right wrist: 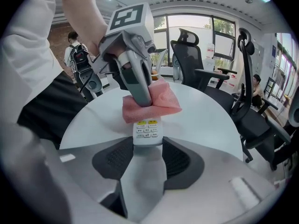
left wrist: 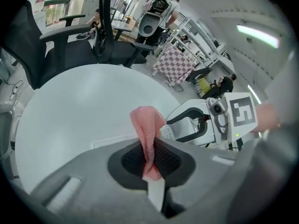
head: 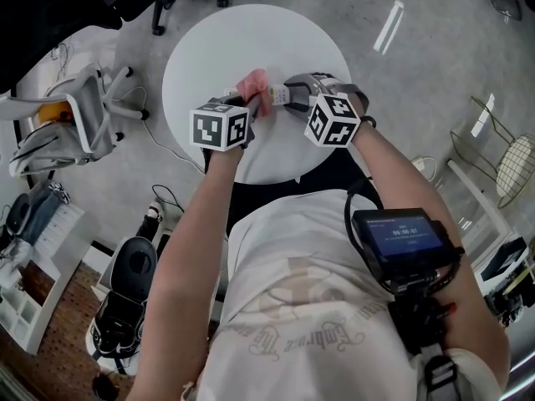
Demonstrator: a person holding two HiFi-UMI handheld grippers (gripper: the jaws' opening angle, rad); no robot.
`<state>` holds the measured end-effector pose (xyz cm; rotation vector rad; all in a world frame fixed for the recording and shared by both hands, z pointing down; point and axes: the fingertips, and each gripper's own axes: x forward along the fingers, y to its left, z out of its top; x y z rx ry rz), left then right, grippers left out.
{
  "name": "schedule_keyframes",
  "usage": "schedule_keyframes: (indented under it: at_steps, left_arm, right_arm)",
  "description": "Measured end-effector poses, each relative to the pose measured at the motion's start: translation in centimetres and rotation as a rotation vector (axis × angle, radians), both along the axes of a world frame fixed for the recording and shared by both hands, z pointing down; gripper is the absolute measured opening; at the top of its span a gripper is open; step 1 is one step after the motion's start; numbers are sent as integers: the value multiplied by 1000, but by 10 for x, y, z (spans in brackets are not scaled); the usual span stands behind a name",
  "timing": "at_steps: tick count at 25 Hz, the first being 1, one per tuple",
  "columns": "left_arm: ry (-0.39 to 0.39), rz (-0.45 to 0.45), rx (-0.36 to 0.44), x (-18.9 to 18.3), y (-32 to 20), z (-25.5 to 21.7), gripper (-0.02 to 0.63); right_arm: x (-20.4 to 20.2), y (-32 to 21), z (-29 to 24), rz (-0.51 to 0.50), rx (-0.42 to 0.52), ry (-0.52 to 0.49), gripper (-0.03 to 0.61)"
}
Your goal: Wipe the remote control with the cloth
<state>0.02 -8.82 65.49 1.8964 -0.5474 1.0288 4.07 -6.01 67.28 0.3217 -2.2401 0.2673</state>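
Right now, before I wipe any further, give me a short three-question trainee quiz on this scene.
1. What does the left gripper clamp? A) a pink woven cloth B) a pen C) nothing
2. True or false: the right gripper is empty.
3. Fill in: the cloth covers the far end of the white button remote control, which is held over the round white ____.
Key: 1 A; 2 false, its jaws grip the remote; 3 table.
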Motion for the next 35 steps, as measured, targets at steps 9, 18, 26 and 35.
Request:
schedule_keyframes:
  at_steps: [9, 18, 26, 35]
  left_arm:
    - [84, 40, -25, 41, 13, -6, 18]
    - [170, 68, -60, 62, 19, -6, 18]
    - [36, -47, 4, 4, -2, 6, 18]
    - [-81, -230, 1, -74, 4, 34, 18]
  right_arm:
    - [-2, -2, 1, 7, 0, -1, 204]
    - [-2, -2, 3, 11, -6, 2, 204]
    - [0, -1, 8, 4, -18, 14, 204]
    - [17, 9, 22, -12, -24, 50, 206]
